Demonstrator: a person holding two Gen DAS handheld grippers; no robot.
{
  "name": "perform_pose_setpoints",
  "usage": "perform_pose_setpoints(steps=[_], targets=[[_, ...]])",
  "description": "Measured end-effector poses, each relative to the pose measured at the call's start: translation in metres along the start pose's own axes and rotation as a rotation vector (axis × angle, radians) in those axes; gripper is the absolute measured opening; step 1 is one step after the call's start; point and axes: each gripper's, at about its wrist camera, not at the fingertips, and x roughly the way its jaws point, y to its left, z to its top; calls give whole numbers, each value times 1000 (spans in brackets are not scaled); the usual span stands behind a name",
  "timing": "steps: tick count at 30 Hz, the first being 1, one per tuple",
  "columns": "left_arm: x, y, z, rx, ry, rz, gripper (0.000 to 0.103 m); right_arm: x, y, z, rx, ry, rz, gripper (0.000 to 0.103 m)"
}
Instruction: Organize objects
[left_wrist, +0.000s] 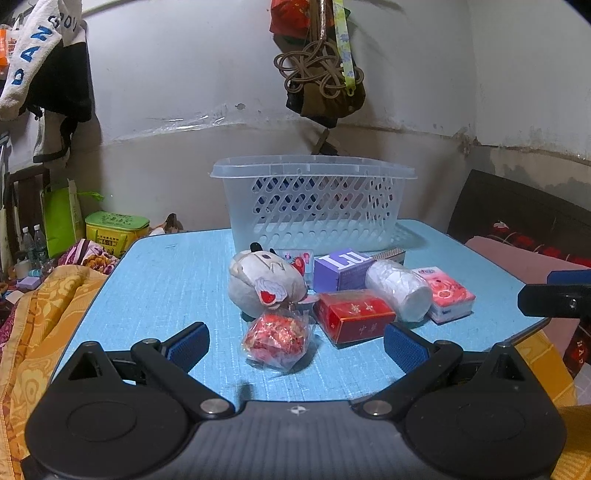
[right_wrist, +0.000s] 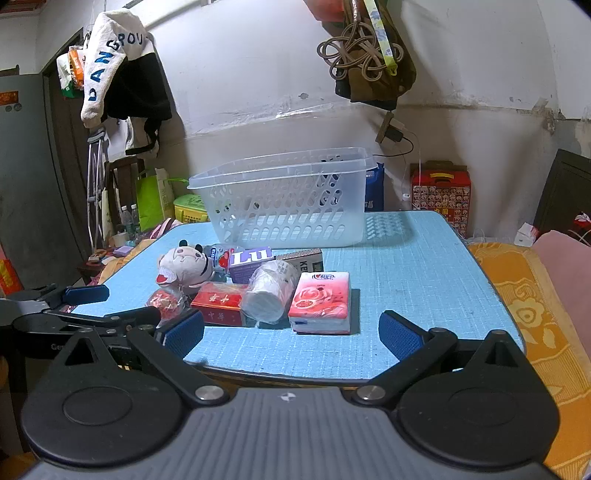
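Observation:
A clear plastic basket (left_wrist: 314, 206) (right_wrist: 284, 206) stands at the back of the blue table (left_wrist: 166, 280) (right_wrist: 413, 266). In front of it lie a grey plush toy (left_wrist: 264, 280) (right_wrist: 183, 267), a red candy bag (left_wrist: 277, 338) (right_wrist: 166, 301), a red box (left_wrist: 352, 314) (right_wrist: 219, 302), a purple box (left_wrist: 340, 269) (right_wrist: 249, 260), a wrapped stack of white cups (left_wrist: 399, 288) (right_wrist: 269, 295) and a pink tissue pack (left_wrist: 448, 293) (right_wrist: 321, 301). My left gripper (left_wrist: 295, 347) is open, with the candy bag between its fingers. My right gripper (right_wrist: 291, 332) is open, just before the tissue pack.
A brown patterned box (right_wrist: 301, 256) lies behind the purple box. Yellow bedding (left_wrist: 44, 332) (right_wrist: 535, 314) flanks the table. A green tin (left_wrist: 116, 227) and bottles stand at the left. Bags and cord hang on the wall (left_wrist: 321, 74).

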Motion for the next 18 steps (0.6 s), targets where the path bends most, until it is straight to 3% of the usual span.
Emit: perform_pose_setpoints(steps=[9, 12, 14, 18], targets=[[4, 5, 6, 11, 67, -52, 98, 8, -10, 5, 51, 59, 41, 103], [10, 4, 13, 65, 119, -70, 98, 28, -10, 14, -15, 126, 39, 103], [21, 4, 18, 109, 168, -74, 98, 47, -12, 20, -70, 178, -11, 102], [43, 9, 27, 128, 238, -117, 97, 74, -16, 25, -120, 229, -43, 96]])
